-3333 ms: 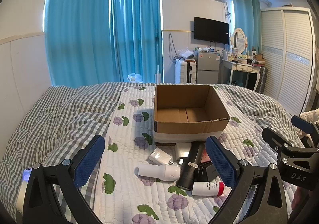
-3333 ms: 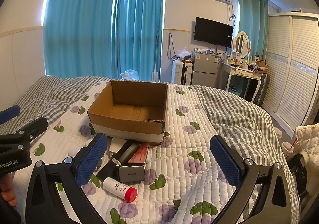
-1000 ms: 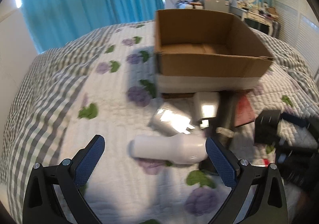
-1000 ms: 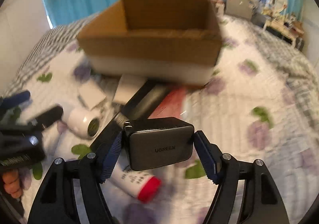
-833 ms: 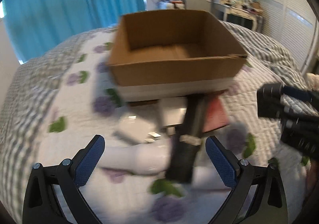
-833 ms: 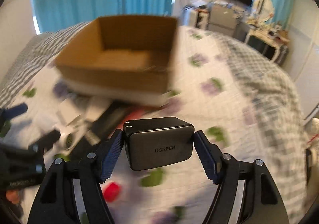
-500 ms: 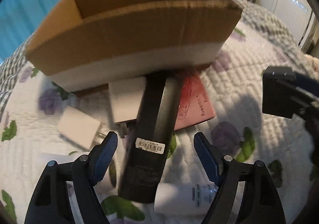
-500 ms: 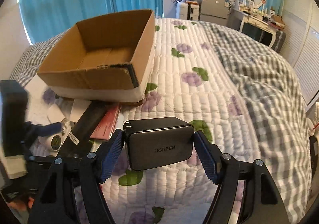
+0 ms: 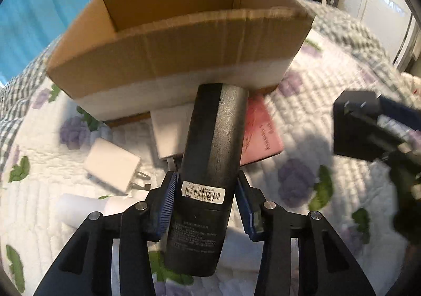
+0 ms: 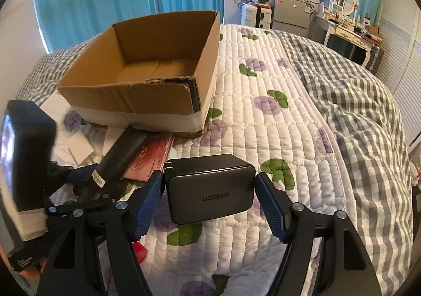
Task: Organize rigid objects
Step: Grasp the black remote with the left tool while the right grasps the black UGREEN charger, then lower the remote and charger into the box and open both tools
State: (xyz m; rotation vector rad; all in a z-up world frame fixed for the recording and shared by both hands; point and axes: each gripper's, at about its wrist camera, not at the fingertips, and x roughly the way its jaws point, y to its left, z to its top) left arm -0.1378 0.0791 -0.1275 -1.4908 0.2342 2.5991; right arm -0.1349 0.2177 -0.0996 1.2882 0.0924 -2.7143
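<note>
Clamping: left gripper (image 9: 205,200) on black cylinder (image 9: 210,153), right gripper (image 10: 210,201) on charger (image 10: 211,188).

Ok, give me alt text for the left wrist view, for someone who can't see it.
The left gripper is shut on a black cylindrical device with a barcode sticker, which points toward an open brown cardboard box on a white floral quilt. A white plug adapter and a red booklet lie beside it.

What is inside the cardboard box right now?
The cardboard box shows only its bare floor flaps in the right wrist view; the strip just behind its near wall is hidden.
</note>
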